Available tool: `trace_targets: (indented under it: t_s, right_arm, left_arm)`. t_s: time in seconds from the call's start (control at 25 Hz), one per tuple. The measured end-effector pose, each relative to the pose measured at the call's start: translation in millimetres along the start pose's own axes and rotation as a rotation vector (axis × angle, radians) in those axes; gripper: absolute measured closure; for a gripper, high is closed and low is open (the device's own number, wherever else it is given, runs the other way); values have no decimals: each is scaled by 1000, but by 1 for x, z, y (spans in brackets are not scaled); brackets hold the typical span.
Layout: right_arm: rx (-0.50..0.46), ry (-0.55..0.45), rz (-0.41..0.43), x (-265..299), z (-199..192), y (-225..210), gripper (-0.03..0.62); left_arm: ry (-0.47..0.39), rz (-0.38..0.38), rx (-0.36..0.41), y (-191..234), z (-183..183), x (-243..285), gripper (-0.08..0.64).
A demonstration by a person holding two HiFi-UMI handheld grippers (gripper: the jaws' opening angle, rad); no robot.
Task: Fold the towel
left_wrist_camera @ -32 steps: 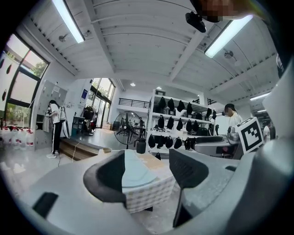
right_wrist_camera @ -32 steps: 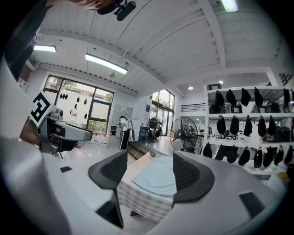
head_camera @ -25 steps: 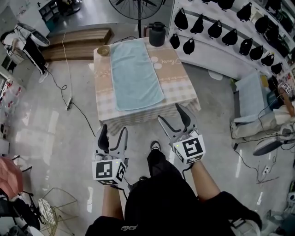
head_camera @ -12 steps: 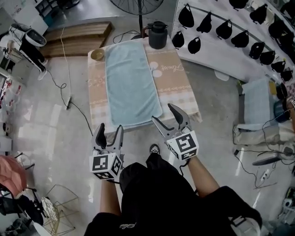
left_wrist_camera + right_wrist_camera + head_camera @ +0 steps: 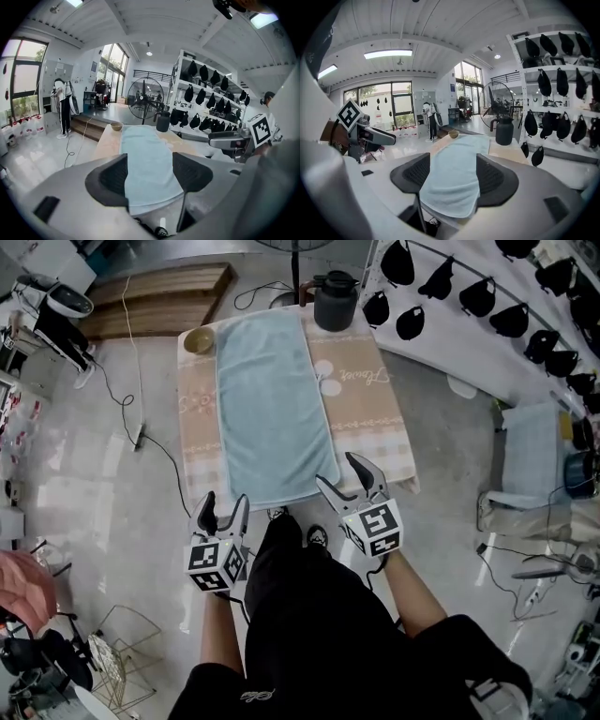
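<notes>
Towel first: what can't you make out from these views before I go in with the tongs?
Towel near corners: the right tongs overlap one in the head view; the open jaws edge over them in both gripper views.
Bowl contents: too small in every view.
Fan: cut off by the head view's top edge.

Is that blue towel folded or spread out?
Spread out. The towel lies as one long flat sheet down the table, with no fold showing.
</notes>
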State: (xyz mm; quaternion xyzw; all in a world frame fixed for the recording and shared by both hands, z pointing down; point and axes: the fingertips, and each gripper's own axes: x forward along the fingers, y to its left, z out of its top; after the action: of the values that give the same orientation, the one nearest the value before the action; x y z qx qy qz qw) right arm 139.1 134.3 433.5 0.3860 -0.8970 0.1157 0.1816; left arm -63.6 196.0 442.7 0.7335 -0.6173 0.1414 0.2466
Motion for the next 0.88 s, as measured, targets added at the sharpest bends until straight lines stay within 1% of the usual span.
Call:
trace_targets:
  t_s: [0.16, 0.4, 0.48, 0.6, 0.76, 0.88]
  right_arm:
    - [40, 73, -25, 28, -19, -14, 303]
    - [112, 240, -69, 70, -64, -32, 304]
    - [125, 298, -79, 81, -80, -34, 304]
    - [126, 347, -97, 90, -94, -39, 304]
    - [143, 401, -98, 91, -114, -44, 304]
    - [166, 452, -83, 89, -136, -43, 304]
  left_arm:
    - [57, -27, -52, 21, -13, 35, 276]
    - [125, -102, -127, 49, -26, 86, 276]
    - [170, -121, -126, 55, -38, 99, 276]
    - [227, -140, -118, 61, -53, 116, 276]
    - [283, -133, -131, 61, -75, 123, 276]
    - [322, -92, -146, 64, -94, 121, 276]
